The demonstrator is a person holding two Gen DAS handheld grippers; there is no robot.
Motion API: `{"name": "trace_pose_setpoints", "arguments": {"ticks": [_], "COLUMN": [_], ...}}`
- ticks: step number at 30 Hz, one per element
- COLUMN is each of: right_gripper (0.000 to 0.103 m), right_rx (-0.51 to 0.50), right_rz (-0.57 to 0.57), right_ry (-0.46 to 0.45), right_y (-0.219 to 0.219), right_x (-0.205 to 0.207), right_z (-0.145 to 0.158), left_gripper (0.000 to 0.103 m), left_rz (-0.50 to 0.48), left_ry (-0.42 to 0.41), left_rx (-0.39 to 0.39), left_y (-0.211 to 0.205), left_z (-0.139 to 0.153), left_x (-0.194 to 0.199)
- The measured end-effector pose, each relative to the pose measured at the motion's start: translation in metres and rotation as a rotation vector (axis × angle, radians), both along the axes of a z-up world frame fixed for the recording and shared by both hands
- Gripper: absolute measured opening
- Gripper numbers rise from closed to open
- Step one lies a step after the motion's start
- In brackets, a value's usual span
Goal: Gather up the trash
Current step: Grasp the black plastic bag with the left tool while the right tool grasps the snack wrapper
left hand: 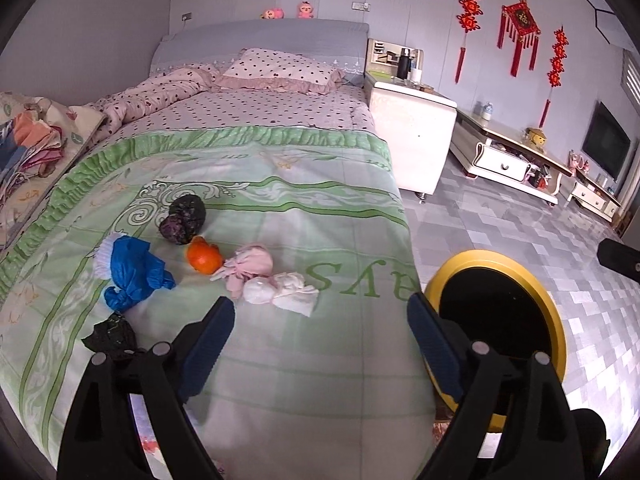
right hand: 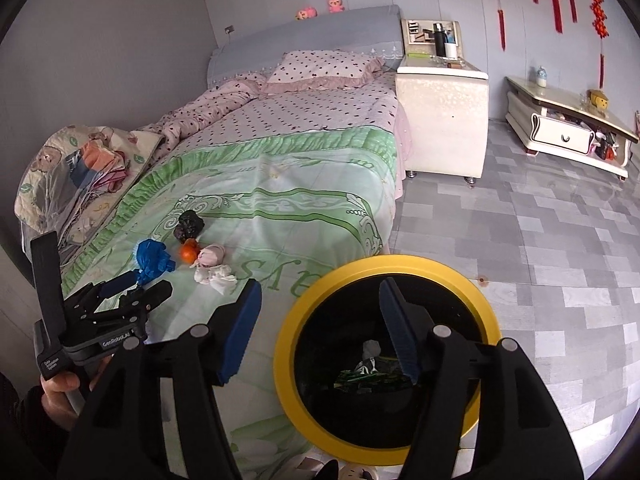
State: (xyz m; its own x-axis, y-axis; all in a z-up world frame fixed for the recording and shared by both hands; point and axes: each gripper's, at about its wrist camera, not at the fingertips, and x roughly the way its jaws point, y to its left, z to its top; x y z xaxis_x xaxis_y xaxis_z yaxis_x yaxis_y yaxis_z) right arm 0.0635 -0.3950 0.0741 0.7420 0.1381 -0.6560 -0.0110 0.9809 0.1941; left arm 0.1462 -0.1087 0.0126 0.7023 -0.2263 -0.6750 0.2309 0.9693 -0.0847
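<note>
Several trash bundles lie on the green bed cover: a blue bag [left hand: 134,272], an orange bundle [left hand: 203,257], a pink one [left hand: 250,266], a white one [left hand: 280,292], a dark one [left hand: 184,219] and a black scrap [left hand: 112,334]. My left gripper [left hand: 320,320] is open and empty above the bed, just short of the white bundle. My right gripper [right hand: 320,312] is open and empty over the yellow-rimmed bin [right hand: 288,344], which holds some trash. The bin also shows in the left wrist view [left hand: 556,320]. The left gripper [right hand: 136,284] shows in the right wrist view near the blue bag [right hand: 154,260].
A white bedside cabinet [left hand: 412,128] stands right of the bed. A low TV stand [left hand: 504,160] lines the right wall. A folded quilt with clothes [left hand: 32,140] lies at the bed's left edge. Grey tiled floor [right hand: 540,240] surrounds the bin.
</note>
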Motion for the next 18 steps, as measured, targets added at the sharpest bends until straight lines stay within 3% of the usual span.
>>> {"name": "trace_pose_setpoints", "arguments": {"ticks": [18], "right_gripper": [0.062], "right_rx": [0.022], "right_rz": [0.239], "right_ry": [0.03], "right_y": [0.104], "right_x": [0.0], "right_z": [-0.027], "left_gripper": [0.085], "left_rz": [0.232], "left_ry": [0.082], "left_rx": [0.068], "left_y": [0.12], "left_z": [-0.037], "left_x": [0.017]}}
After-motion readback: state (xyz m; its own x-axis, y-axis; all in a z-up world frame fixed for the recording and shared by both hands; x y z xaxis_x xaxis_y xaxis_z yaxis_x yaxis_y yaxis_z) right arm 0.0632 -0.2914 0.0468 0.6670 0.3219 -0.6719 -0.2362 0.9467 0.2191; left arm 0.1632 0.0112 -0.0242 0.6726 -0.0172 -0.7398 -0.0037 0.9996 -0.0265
